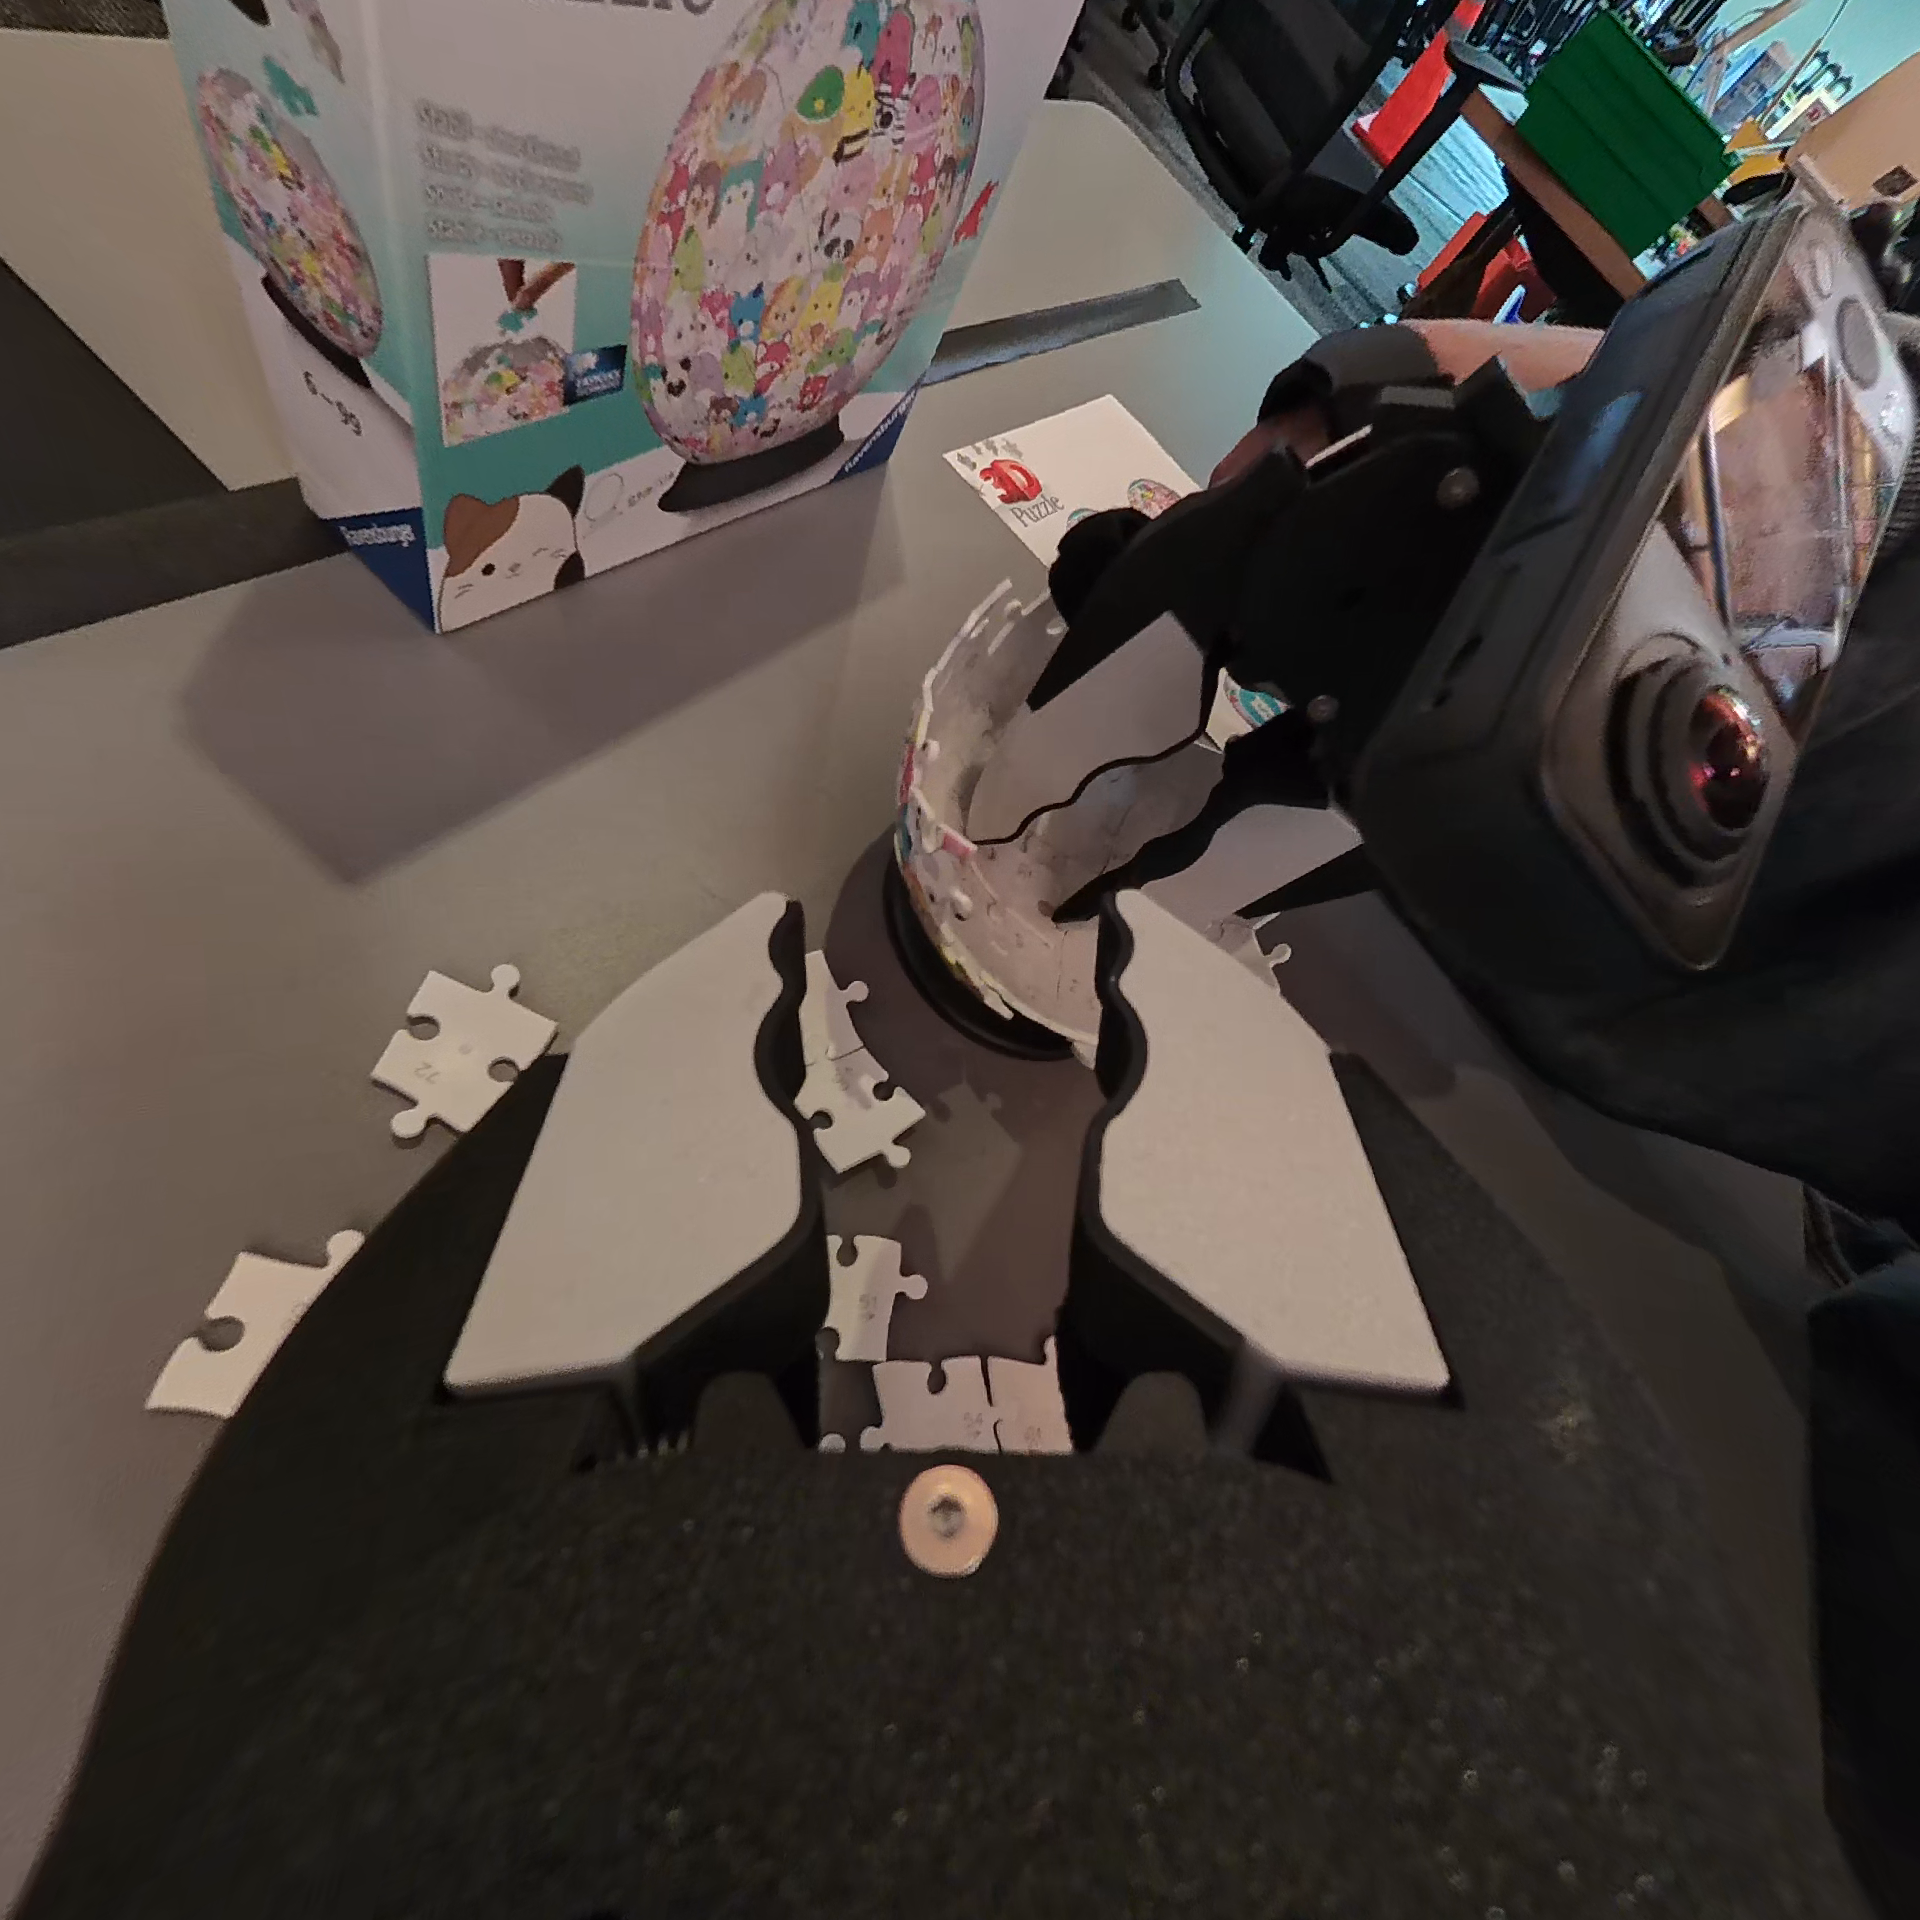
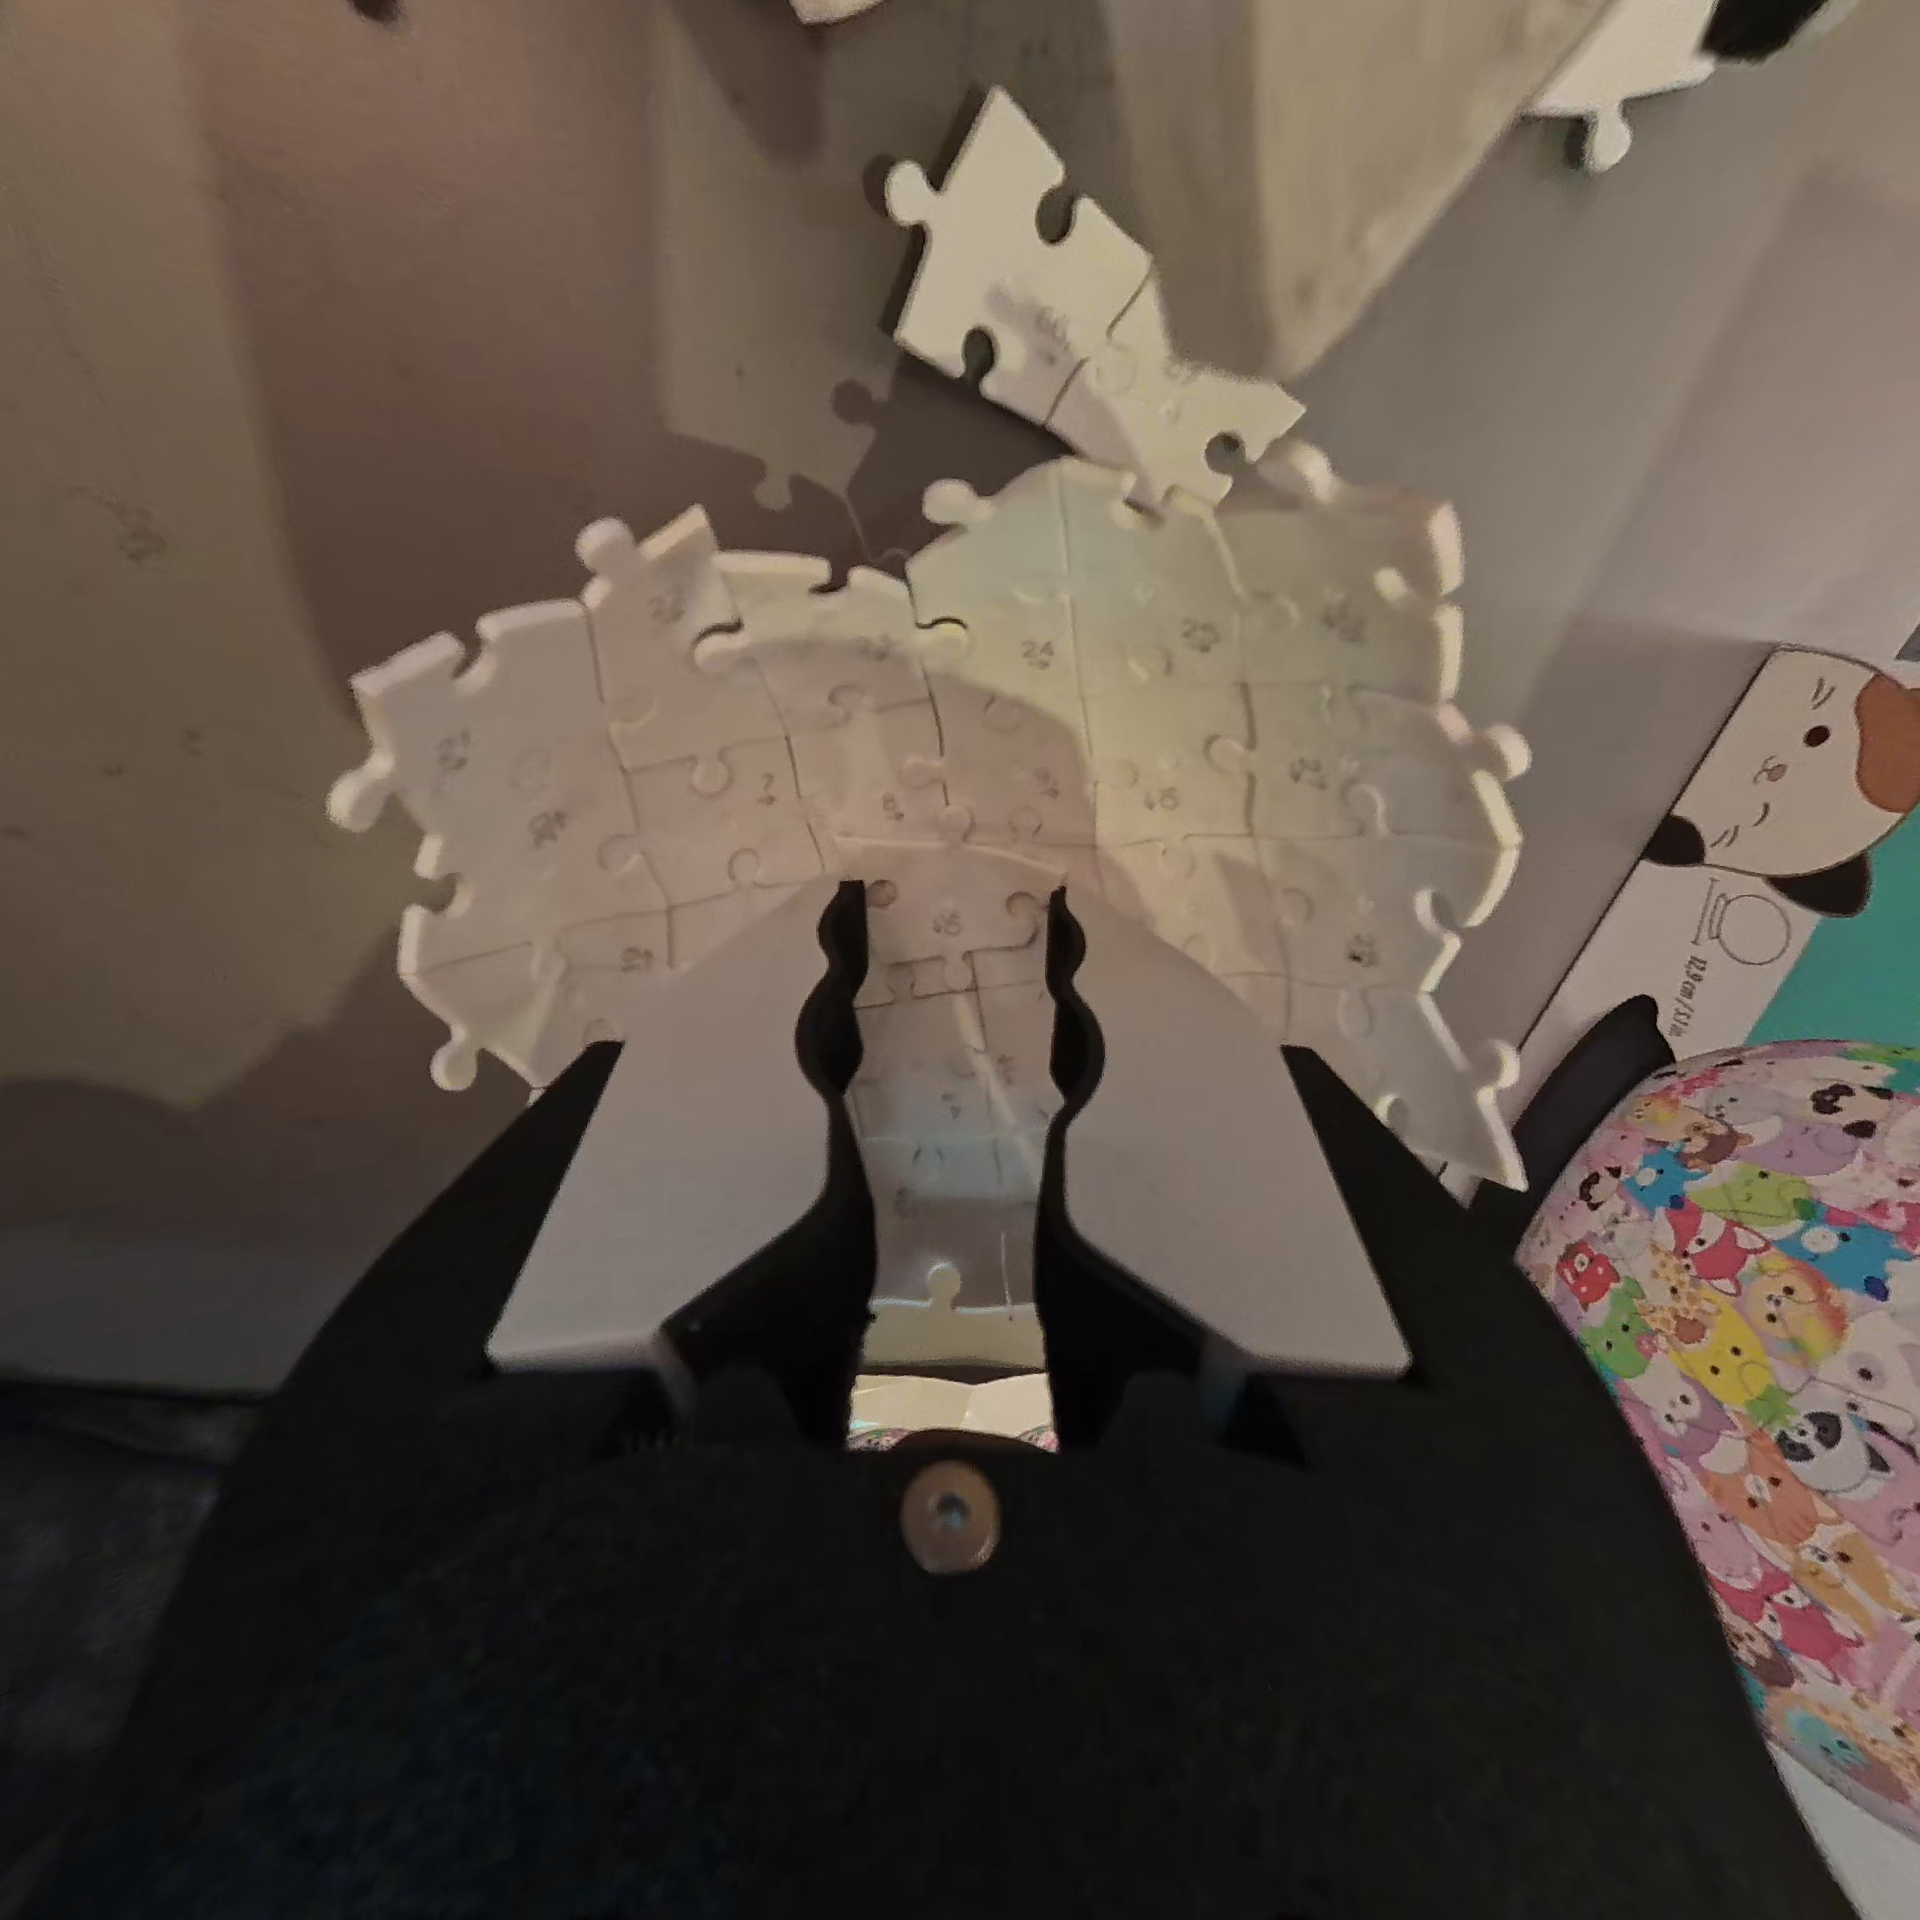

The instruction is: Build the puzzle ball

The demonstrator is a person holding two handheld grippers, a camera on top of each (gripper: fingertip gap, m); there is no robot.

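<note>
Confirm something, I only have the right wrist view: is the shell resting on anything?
Observer: Yes. The half-built shell sits in a black ring stand on the grey table.
Operator: Where's the left claw?
Observer: The left claw is open, low over the table, with its tips just short of the stand.
Operator: Any instructions around?
Observer: A white paper leaflet lies flat on the table beyond the shell.
</note>
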